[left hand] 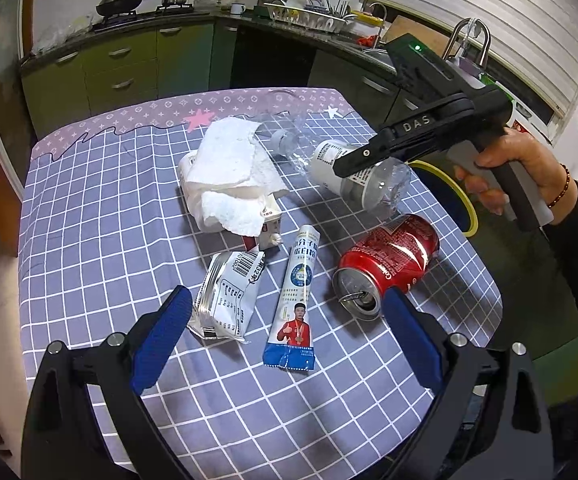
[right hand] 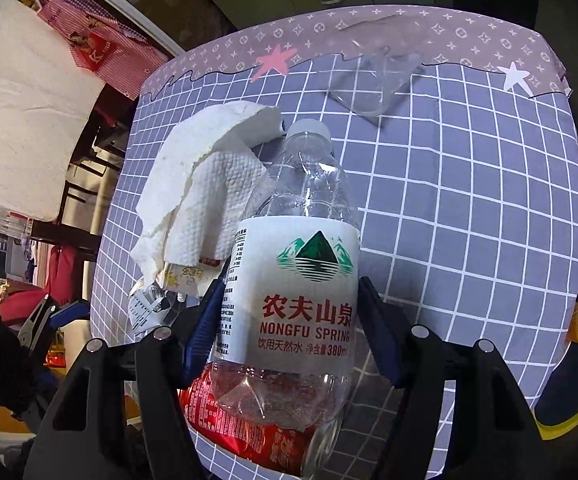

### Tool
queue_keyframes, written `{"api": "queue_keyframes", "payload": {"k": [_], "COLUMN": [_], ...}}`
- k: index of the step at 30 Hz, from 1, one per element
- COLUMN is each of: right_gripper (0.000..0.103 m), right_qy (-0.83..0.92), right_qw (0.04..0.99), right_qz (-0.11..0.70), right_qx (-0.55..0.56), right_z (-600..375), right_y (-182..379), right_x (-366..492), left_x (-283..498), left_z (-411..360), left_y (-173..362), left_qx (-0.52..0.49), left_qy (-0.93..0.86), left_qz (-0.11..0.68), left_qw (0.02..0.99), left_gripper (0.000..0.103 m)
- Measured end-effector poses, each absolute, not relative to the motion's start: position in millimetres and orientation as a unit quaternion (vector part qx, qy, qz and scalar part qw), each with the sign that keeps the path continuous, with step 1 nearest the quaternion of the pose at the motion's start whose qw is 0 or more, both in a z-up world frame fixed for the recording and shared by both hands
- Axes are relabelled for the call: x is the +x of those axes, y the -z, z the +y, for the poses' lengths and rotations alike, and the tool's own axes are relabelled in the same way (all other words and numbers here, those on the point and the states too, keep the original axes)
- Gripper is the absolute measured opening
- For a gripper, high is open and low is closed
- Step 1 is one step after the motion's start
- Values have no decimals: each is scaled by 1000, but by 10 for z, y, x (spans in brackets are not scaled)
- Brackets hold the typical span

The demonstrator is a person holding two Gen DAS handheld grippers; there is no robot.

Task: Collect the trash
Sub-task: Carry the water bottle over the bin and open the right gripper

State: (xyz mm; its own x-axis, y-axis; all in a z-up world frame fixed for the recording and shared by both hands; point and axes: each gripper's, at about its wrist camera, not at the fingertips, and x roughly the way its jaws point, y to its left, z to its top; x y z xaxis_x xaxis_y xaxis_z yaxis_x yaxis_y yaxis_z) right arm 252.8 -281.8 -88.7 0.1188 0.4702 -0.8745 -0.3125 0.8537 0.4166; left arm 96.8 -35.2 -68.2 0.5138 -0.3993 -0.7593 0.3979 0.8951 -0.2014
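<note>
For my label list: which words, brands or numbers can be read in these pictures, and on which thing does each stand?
"NONGFU SPRING": white label of the clear plastic water bottle held in the right tool.
"农夫山泉": same label, in red.
"380ml": same label, lowest line.
"DAS": black body of the right tool.
Red crushed drink can: white lettering unreadable.
Long blue-white sachet and silver-white snack wrapper: print too small to read.

The right gripper [right hand: 289, 320], angled steeply down at mid-right of the left wrist view, is clamped across the labelled body of a clear water bottle [right hand: 293, 280], blue fingers [right hand: 205, 332] pressing either side. A hand [left hand: 521, 176] with a beaded bracelet grips its handle. The left gripper [left hand: 285, 320] sits low in frame, fingers spread wide, empty.
</note>
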Motion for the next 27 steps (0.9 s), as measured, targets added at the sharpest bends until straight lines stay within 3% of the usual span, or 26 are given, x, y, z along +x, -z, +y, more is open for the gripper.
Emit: {"api": "queue_keyframes", "payload": {"k": [10,17,27], "right_gripper": [66,66,66], "right_qy": [-247,-162,-35], "right_qw": [765,793,775], "right_qz": [588,571,599], "right_qx": [93,139,197], "right_z": [-3325,-4442,-5766], "right_y": [583,373,1048], "right_x": [2408,2187,2182], "left_x": [987,996,991], "left_z": [-366,-513,-832], "left_y": [642,583,549], "left_qx": [6,17,42], "left_qy": [233,252,274], "left_qz": [431,419,417], "left_qw": [872,872,866], "left_gripper": [91,91,91]}}
